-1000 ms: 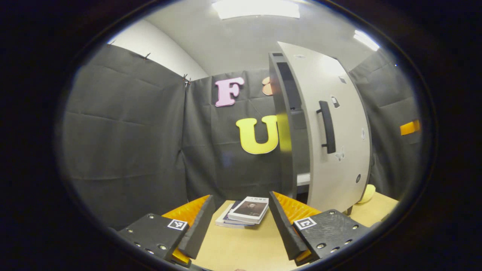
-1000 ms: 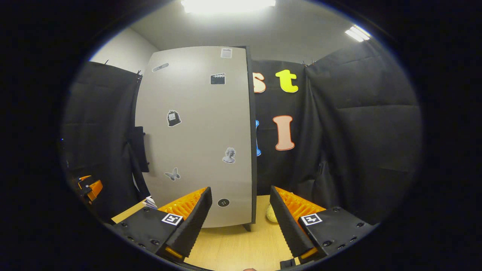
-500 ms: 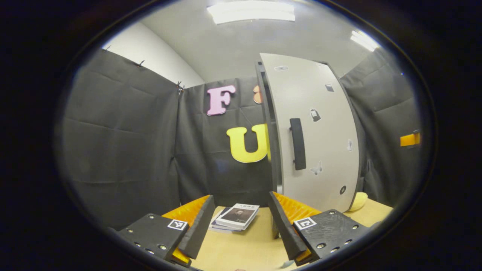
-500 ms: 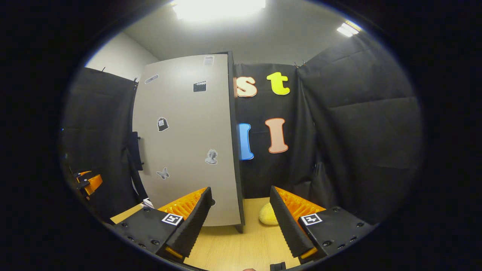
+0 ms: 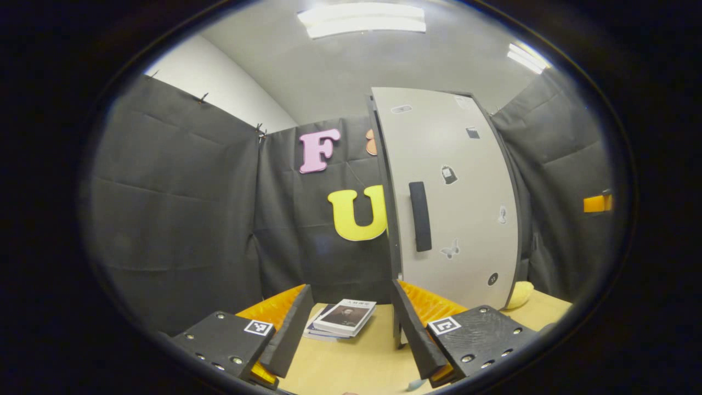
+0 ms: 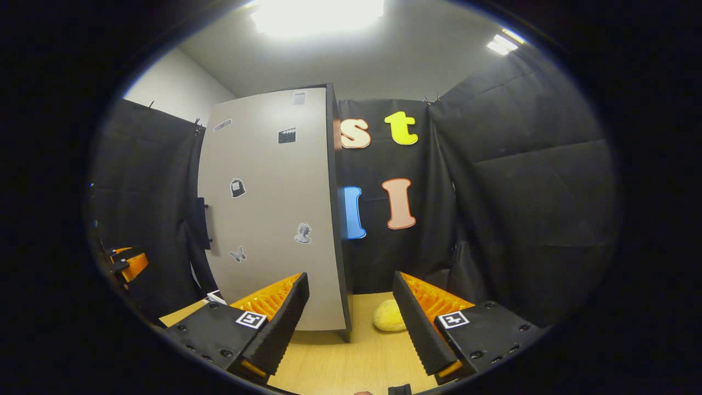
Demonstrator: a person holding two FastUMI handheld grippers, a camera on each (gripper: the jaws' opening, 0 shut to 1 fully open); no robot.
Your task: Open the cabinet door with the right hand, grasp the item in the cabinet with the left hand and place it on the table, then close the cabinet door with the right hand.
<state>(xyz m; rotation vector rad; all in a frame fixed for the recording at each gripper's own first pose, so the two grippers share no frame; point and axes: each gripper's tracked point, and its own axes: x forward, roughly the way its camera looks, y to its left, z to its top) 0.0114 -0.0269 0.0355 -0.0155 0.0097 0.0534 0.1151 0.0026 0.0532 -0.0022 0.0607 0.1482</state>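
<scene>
Right gripper view puts your right tongs (image 6: 351, 323) low over the table (image 6: 351, 362), spread wide, gripping nothing and touching nothing; just beyond their left finger stands the cabinet door (image 6: 269, 208), which looks flush with the dark edge of the cabinet (image 6: 332, 208), so I judge the closing all but done. To finish it well, check the seam along the handle side, and if any gap shows, press flat on the panel near that free edge, not near the hinge, and push gently so the cabinet does not shift on the table. Keep those tongs off the yellow soft thing (image 6: 389, 316) lying on the table just right of the cabinet's foot. Left gripper view shows your left tongs (image 5: 351, 326) equally spread and empty, hovering above the table, with the books (image 5: 341, 318) lying flat in a small stack on the table just beyond and between the fingers, left of the cabinet; if they are the item, it is out. The handle (image 5: 420, 216) faces that side, untouched. Hold the left hand back, well apart from the books, while the right one confirms the door.
</scene>
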